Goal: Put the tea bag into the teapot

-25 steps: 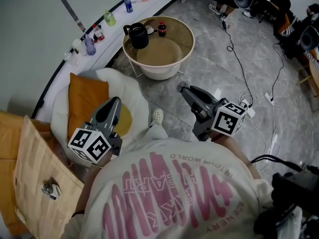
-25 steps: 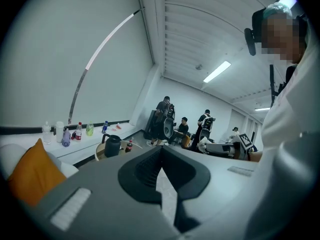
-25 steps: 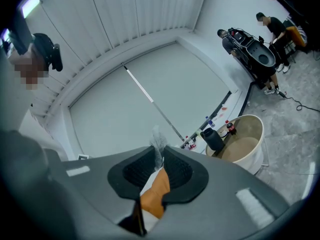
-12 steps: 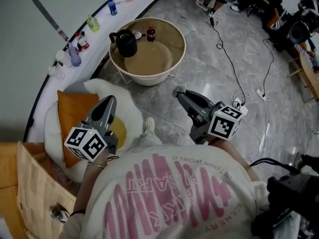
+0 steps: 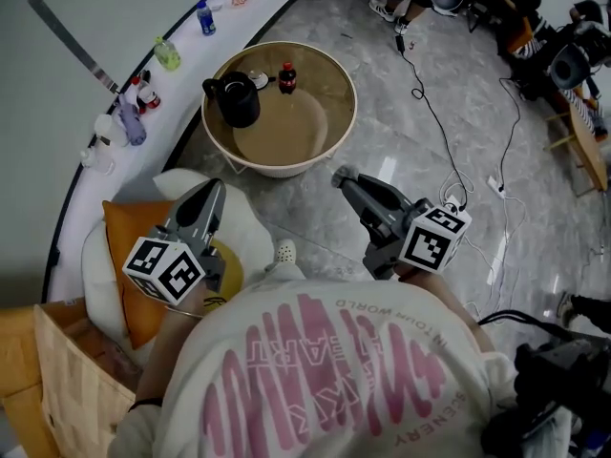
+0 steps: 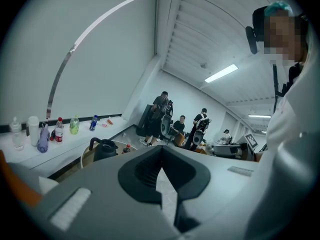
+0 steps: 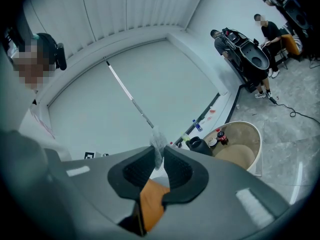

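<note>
Clearly the pale mesh tea bag [image 7: 158,142] sat pinched in the right gripper's [image 5: 342,177] narrow jaws. The black handled teapot [image 5: 235,100] lay well apart, far-left of them. The left gripper's [image 5: 212,189] jaws met, empty.

The round table [image 5: 346,122] stands on the floor ahead of both grippers, between the line of the left gripper [image 5: 212,188] and that of the right gripper [image 5: 340,176]; on it, at the left gripper's side, stands the teapot [image 5: 237,101], with a small bottle [image 5: 285,78] just to its right; beyond and left of the left gripper runs a ledge [image 5: 188,38] bearing bottles [image 5: 167,54]; a cushion [image 5: 124,256] lies under that gripper; cables [image 5: 434,113] trail ahead and right of the right gripper; the tea bag [image 7: 158,143] sits between its jaw tips.
</note>
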{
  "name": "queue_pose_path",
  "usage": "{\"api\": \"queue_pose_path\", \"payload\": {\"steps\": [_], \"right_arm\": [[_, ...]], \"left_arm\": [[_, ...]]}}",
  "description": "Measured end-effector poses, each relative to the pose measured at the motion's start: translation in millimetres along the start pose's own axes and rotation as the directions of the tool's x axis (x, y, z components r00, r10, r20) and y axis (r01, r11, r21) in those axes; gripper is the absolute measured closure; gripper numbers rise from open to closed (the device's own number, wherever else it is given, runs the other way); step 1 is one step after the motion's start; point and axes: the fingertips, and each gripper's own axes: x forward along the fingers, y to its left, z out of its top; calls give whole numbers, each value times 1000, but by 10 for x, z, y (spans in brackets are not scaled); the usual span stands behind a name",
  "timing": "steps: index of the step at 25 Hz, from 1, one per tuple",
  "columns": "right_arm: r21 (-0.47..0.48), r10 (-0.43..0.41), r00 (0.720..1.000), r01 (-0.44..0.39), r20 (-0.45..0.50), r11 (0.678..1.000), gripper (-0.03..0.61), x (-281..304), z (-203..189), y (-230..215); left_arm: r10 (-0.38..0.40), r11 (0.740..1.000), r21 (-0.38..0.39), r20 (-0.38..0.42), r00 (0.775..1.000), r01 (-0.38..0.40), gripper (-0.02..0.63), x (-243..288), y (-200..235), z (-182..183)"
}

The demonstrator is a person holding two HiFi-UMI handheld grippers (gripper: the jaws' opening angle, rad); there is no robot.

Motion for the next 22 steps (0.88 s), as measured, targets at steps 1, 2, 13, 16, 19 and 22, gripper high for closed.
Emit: {"api": "queue_pose_path", "payload": {"steps": [1, 2, 13, 16, 19, 22], "right_arm": [[-2, -3, 1000, 3, 2, 1000, 520, 6, 11, -11], [-1, -6, 1000, 6, 4, 1000, 520, 20, 24, -27], [47, -49, 999, 48, 4, 998, 520, 614, 287, -272], [57, -65, 998, 63, 18, 996, 520, 667, 336, -363], [61, -83, 996, 80, 38, 995, 520, 714, 407, -456], [84, -99, 993, 93, 61, 992, 520, 737, 461, -518]], "left_arm": [[0, 1000, 2, -2, 1000, 0, 598, 22, 20, 12], [-2, 1000, 4, 0, 1000, 2, 598, 50, 46, 31], [-43, 999, -17, -63, 997, 42, 598, 555, 571, 257], [-56, 998, -7, -74, 996, 56, 598, 713, 659, 286], [-70, 998, -3, -72, 995, 70, 598, 864, 722, 336], [-81, 997, 2, -79, 994, 81, 598, 973, 758, 378]]}}
